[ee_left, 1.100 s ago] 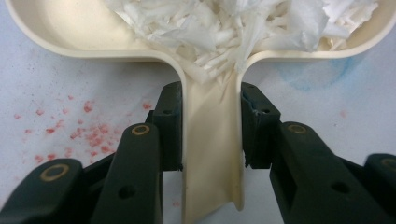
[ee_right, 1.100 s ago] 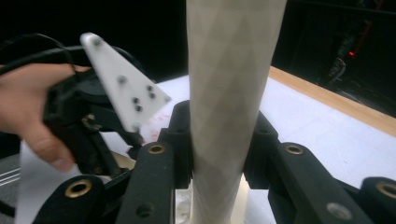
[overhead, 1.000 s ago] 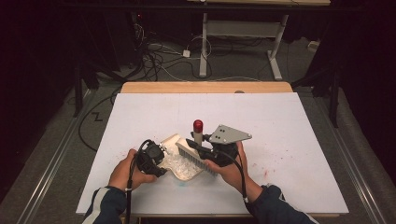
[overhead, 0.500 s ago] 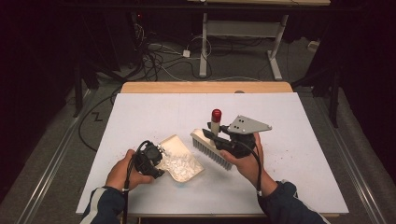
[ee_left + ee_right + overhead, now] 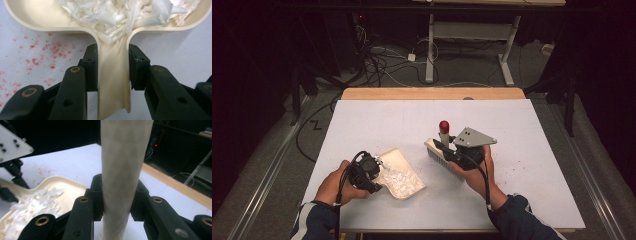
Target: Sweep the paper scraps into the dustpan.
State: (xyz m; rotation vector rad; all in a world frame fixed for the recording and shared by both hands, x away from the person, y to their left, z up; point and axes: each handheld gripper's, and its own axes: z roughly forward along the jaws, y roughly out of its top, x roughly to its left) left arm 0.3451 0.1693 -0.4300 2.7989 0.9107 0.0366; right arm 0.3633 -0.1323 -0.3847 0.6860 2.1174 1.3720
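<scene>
A cream dustpan [image 5: 404, 162] lies on the white table [image 5: 377, 120] at the front left, with white paper shreds [image 5: 399, 177] in it. My left gripper [image 5: 374, 174] is shut on its handle [image 5: 113, 75], whose sides the black pads [image 5: 91, 65] press; the shreds [image 5: 120, 15] lie just beyond. My right gripper [image 5: 451, 150] is shut on the handle [image 5: 123, 157] of a brush [image 5: 439, 154] with a red tip [image 5: 444, 126]. The brush is a little to the right of the pan, apart from it. In the right gripper view the pan [image 5: 67, 187] lies to the left.
Red specks [image 5: 37, 50] dot the table beside the pan's handle and to the right of the brush [image 5: 522, 165]. A wooden strip [image 5: 432, 93] runs along the table's far edge. Cables [image 5: 382, 65] and desk legs [image 5: 430, 45] lie on the floor beyond.
My right gripper has carried the brush to the right, off the dustpan's open edge, so a gap shows between them. The left hand and the pan have stayed put.
</scene>
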